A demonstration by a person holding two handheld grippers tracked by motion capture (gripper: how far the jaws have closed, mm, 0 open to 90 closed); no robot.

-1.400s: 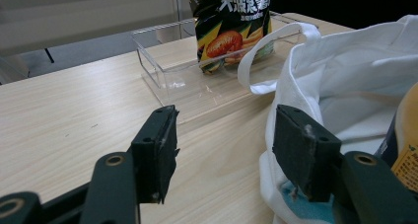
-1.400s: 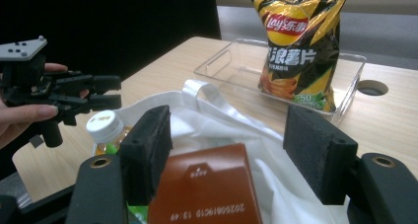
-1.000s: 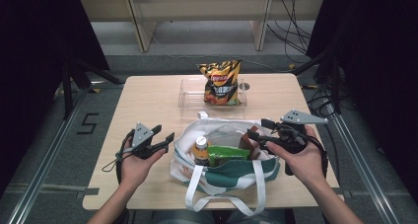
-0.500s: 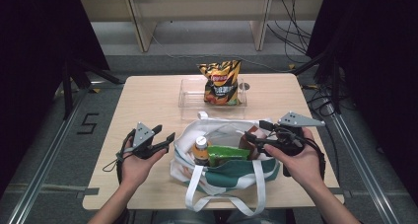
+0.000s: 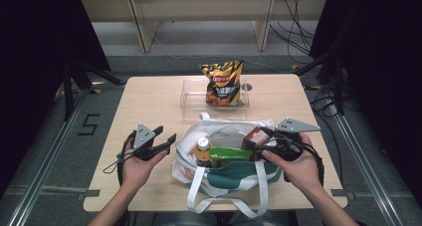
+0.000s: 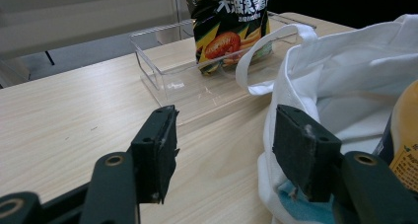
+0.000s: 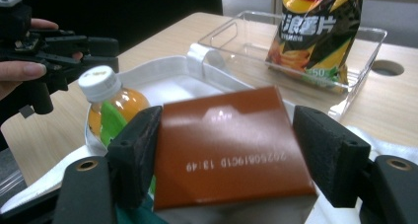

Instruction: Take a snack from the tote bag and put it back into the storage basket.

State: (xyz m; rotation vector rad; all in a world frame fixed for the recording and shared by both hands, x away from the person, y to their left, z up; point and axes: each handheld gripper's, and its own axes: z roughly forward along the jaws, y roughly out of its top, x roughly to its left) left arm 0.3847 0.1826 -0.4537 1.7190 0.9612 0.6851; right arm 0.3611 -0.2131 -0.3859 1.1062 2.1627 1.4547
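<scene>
High view: worktop (image 5: 149, 101) carrying tray (image 5: 191, 94), bag (image 5: 224, 173) and two hand-held grippers.
Tray: clear; chips (image 5: 224, 84) stand upright in it.
Bag: white and green tote, open; bottle (image 5: 203, 150), green packet (image 5: 230, 154) and brown box (image 5: 254, 138) inside.
Right hand-held gripper (image 7: 236, 150): jaws at either side of the box, contact unclear.
Left hand-held gripper (image 6: 224, 150): wide, empty, just beside the bag.
Progress: likely unpacking; chips out, three items left.

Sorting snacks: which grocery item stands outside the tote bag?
The chip bag, upright in the clear tray; the bottle and brown box are in the bag.
</scene>
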